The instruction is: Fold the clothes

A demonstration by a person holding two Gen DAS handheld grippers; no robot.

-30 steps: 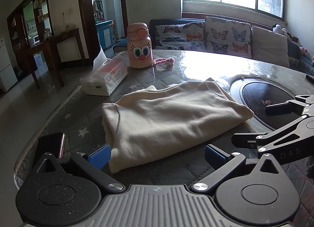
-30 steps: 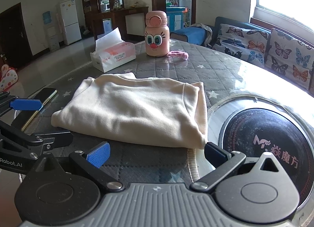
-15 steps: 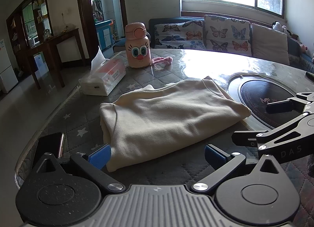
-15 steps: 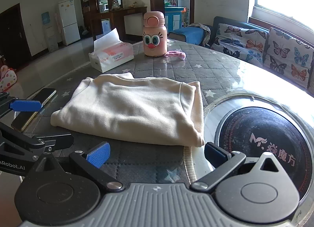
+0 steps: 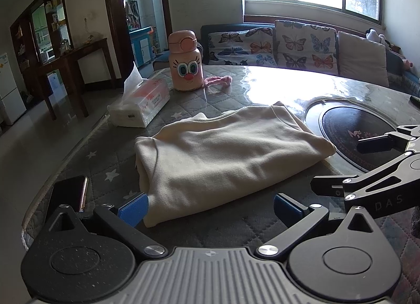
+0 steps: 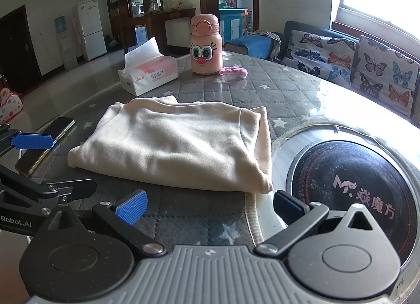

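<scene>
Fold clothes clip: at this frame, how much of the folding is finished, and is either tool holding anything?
Done: the cream garment lies folded into a compact rectangle on the quilted table. In hand: nothing; the left tool and right tool are both open, short of the cloth's near edge. Left: perhaps one more fold or tidying. No other unfolded clothes show.

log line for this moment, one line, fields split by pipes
task: fold clothes | cream garment: folded, flat on table | left gripper: open, empty | right gripper: open, empty | phone: near table edge

folded garment [image 5: 223, 162] mid-table [image 5: 236, 225], phone [image 5: 71, 193] left, tissue box [image 5: 141, 104] and bottle [image 5: 186, 62] behind
</scene>
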